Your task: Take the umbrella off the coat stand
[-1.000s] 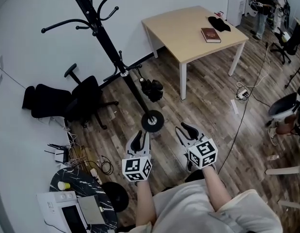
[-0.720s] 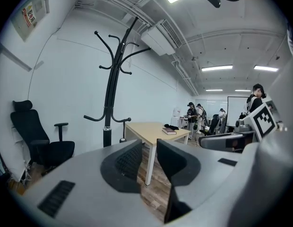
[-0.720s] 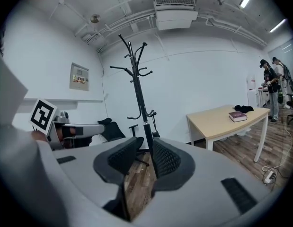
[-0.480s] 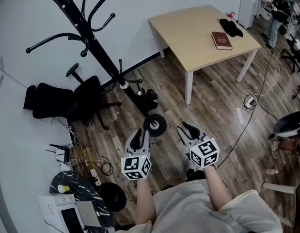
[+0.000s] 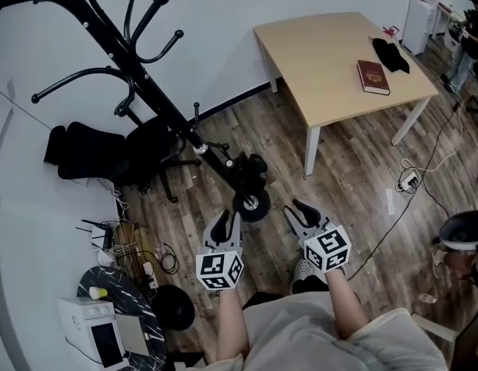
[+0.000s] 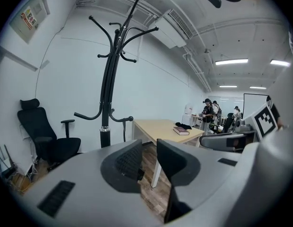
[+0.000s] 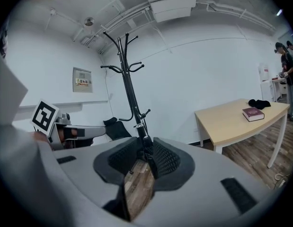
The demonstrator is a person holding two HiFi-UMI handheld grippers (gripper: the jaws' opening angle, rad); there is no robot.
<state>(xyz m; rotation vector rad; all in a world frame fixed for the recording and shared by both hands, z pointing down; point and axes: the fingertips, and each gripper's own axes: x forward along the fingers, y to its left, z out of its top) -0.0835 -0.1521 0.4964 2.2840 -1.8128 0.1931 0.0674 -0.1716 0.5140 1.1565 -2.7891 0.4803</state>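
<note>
Just ahead of the left gripper [image 5: 222, 224] and right gripper [image 5: 303, 211] rises the black coat stand [image 5: 151, 91]; both have jaws apart, nothing between them.

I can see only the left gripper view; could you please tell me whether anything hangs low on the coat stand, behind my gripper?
Observer: Yes. The head view shows a black bundle, likely the umbrella, low on the coat stand, near its round base.
Operator: Thanks. Is the other one holding anything?
Observer: No. The right gripper is open and empty, pointed at that bundle.
Operator: Any trip hazards nearby?
Observer: A power strip lies beside the table.
</note>
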